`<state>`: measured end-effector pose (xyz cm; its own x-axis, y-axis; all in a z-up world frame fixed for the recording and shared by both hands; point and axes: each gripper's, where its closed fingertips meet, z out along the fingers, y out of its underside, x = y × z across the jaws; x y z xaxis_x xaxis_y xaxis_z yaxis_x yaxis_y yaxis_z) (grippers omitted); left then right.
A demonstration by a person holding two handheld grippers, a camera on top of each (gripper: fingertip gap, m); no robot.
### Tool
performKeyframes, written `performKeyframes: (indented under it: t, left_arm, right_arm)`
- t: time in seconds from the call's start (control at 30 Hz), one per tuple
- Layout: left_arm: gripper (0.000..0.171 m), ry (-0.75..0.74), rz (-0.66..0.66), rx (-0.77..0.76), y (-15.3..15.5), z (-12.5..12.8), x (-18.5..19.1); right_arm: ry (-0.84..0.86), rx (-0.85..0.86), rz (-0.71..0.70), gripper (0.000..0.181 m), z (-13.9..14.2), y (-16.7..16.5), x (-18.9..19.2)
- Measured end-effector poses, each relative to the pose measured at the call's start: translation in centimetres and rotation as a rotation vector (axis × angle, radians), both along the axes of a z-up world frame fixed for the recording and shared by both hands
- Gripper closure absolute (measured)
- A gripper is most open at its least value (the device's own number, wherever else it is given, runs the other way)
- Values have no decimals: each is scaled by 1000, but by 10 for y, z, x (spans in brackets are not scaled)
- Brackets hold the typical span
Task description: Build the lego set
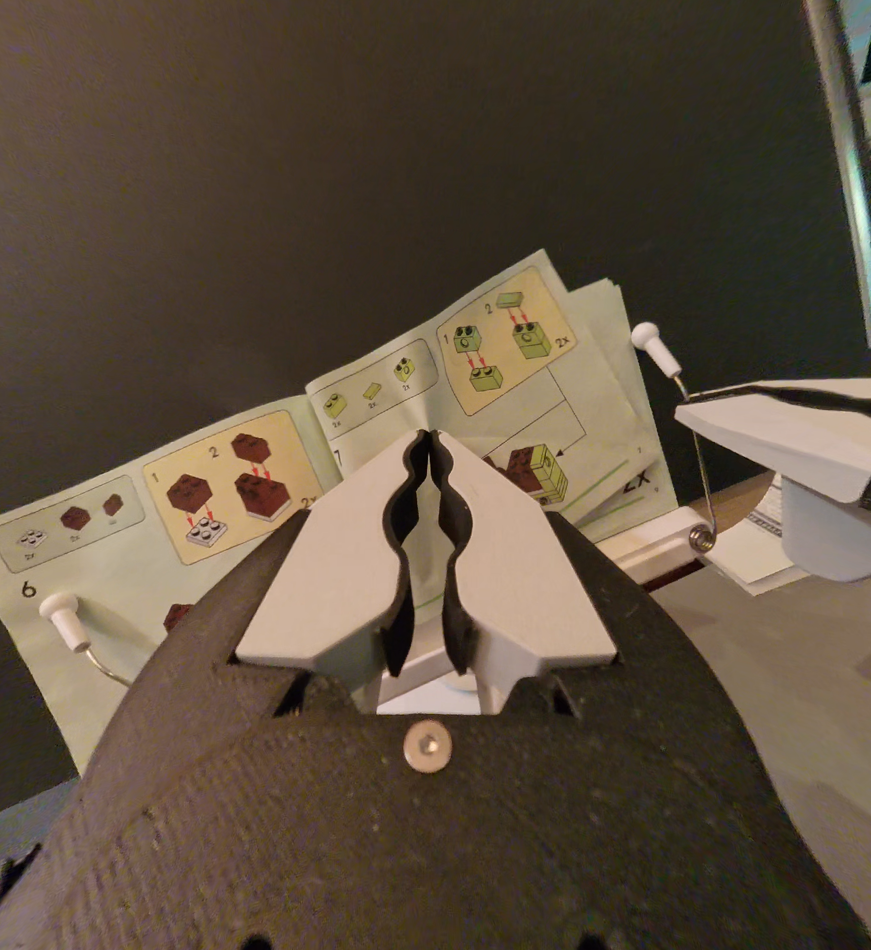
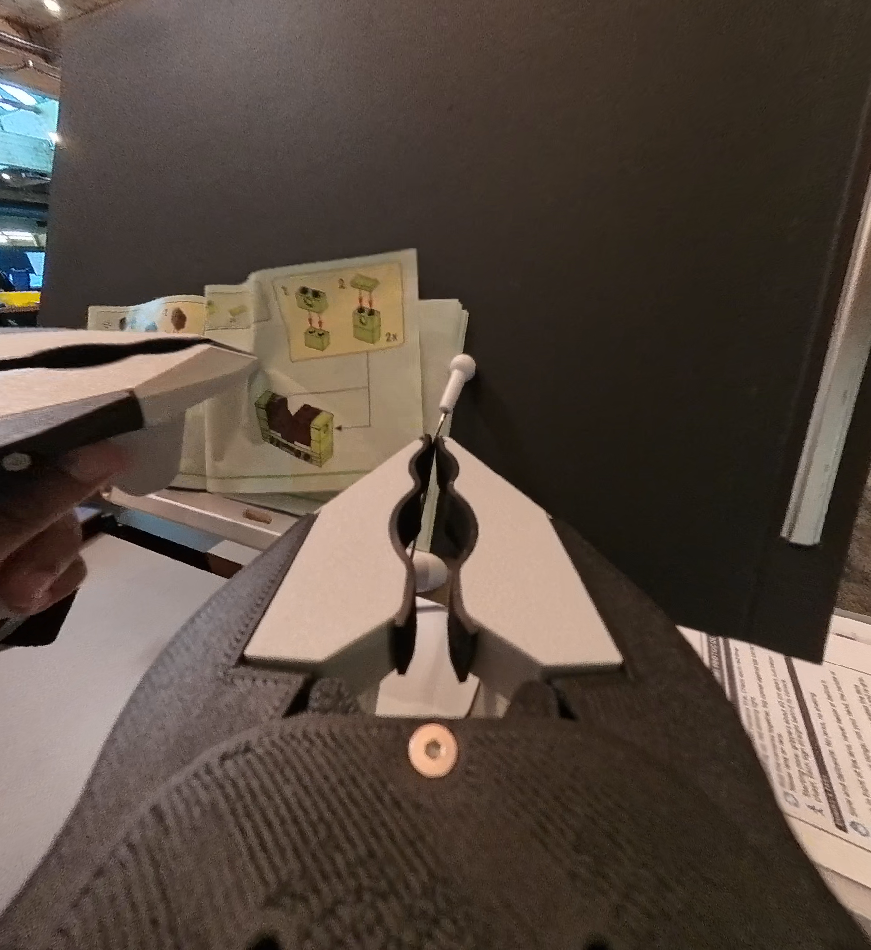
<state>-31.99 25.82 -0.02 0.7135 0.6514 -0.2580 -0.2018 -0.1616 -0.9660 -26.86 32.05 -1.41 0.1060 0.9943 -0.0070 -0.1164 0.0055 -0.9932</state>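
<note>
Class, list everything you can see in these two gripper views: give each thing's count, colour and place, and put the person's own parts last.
Instruction booklet: one, pale green, open, propped on the stand against the dark panel.
Book stand: one, white, on the table.
Page-holder arms: two, wire with white tips, left and right.
Dark panel: one, behind the booklet.
Printed sheet: one, white, table's right.
Left gripper: shut, empty.
Right gripper: shut on the right wire arm.
Hand: one, holding the left gripper.

**Dim, warm light and wide-angle bending**

We see dim, warm light under a dark backdrop (image 1: 372, 154). The instruction booklet (image 1: 423, 370) is the brightest, sharpest thing in the left wrist view and softer in the right. Straight edges bow outward, as on the metal post (image 2: 855, 288). A hand (image 2: 17, 555) is blurred, and daylight glares top left.
</note>
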Motion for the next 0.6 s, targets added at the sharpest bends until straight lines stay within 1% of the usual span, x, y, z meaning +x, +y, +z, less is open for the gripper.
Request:
performKeyframes:
  t: [0.13,0.23,0.33,0.43,0.47,0.53,0.6]
  left_arm:
    - [171,-4,-61,93,-16,6,4]
    - [171,-64,-70,150,-28,4,-2]
    - [171,-94,-85,165,-32,2,-6]
    - [171,-107,-99,168,-35,0,-8]
    - [171,-122,-110,166,-30,-1,-6]
    - [171,-135,-117,173,-30,-3,-7]
    - [171,-159,-142,195,-30,-4,-6]
  right_arm:
    - [32,42,-9,181,0,-1,2]
    - [52,60,-48,181,1,0,3]
    - [84,103,-76,181,2,-5,4]
    - [111,175,-64,181,3,-13,5]
    - [112,215,-69,181,3,-15,5]
    - [99,288,-75,181,1,-19,4]
    - [67,317,-61,181,0,-25,0]
